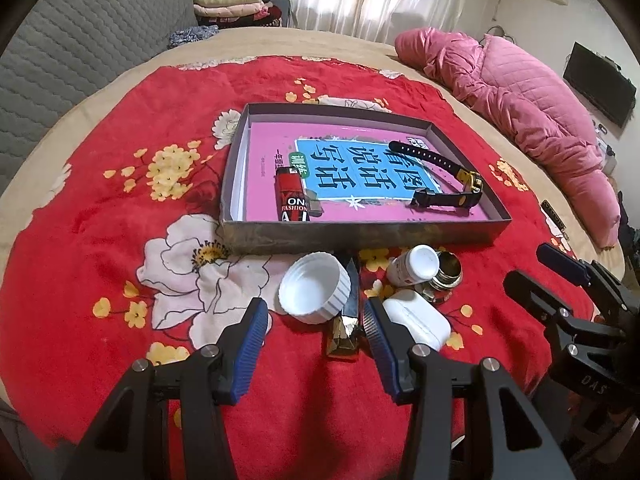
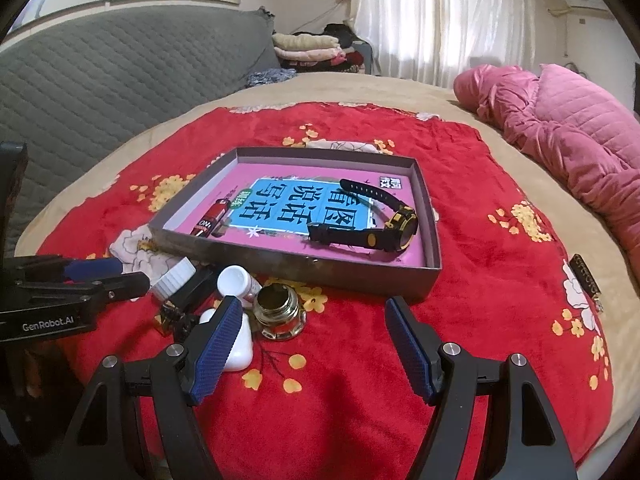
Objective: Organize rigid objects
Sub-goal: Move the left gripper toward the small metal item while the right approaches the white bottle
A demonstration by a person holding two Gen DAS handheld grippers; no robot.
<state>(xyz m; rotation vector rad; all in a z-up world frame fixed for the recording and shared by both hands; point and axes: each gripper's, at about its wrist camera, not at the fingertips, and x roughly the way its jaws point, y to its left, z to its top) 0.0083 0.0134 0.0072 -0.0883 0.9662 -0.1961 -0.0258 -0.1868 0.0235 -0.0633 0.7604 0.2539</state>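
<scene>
Sorting looks partly done: the lighter and the watch already lie in the shallow box, on top of a pink book. The rest waits in a cluster on the red blanket, just near of the box's front wall.

Going left to right through that cluster: a white cap lying mouth-up, a dark and gold faceted bottle on its side, a white pill bottle, a white earbud case and a small brass-lidded jar, all touching or nearly so.

The left claw is spread wide and holds nothing; the cap and the faceted bottle lie between its fingers. My guess is that one of these is next, and closing on just one calls for care with neighbours so close.

The right claw is also wide open and empty, above bare blanket, its left finger over the earbud case.
</scene>
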